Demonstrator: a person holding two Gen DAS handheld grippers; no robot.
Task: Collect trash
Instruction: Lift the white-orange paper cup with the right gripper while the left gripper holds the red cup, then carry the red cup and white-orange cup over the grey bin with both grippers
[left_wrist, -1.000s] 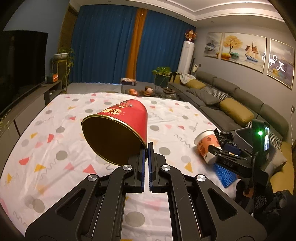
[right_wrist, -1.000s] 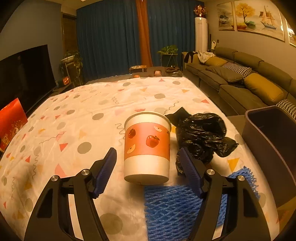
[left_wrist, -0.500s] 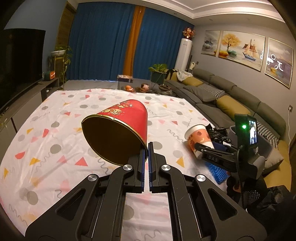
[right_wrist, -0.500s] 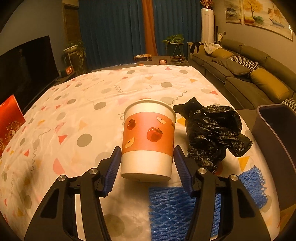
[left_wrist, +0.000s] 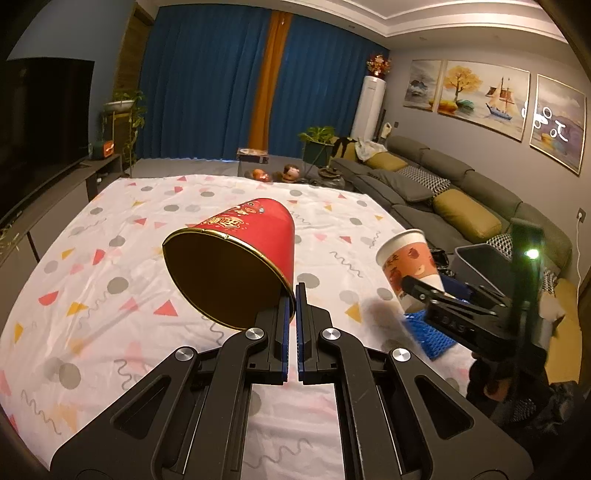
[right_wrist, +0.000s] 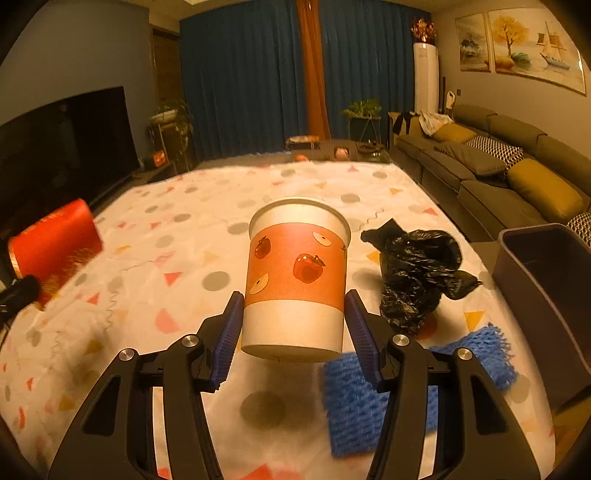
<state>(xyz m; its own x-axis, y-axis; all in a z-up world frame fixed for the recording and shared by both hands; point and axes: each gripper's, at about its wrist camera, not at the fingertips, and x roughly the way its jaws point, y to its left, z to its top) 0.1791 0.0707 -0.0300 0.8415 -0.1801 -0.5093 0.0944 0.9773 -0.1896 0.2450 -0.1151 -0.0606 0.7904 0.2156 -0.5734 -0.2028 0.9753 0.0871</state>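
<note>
The big bench (right_wrist: 155, 258), under its spotted cloth, was where the trash lay. At its right edge stood the dark bin (right_wrist: 546, 280), near your right hand and with nothing to see inside it.

On the cloth near the bin lay a crumpled black bag (right_wrist: 417, 273), and just in front of it a piece of blue net (right_wrist: 373, 402). You had not picked these up yet.

Your left claw (left_wrist: 291, 314) was shut tight on the rim of the red cup (left_wrist: 236, 258). The cup hung tipped over in the air above the cloth, with its open mouth facing you. That hand had hardly moved.

The change was on your right. A second before, the apple cup (right_wrist: 295, 277) stood on the cloth between wide jaws. Your right claw (right_wrist: 291, 332) had just closed, and its blue pads pressed both sides of the cup near the bottom. The cup was now off the bench, with its shadow on the cloth below it.

So I think both cups were ready to go to the bin.
</note>
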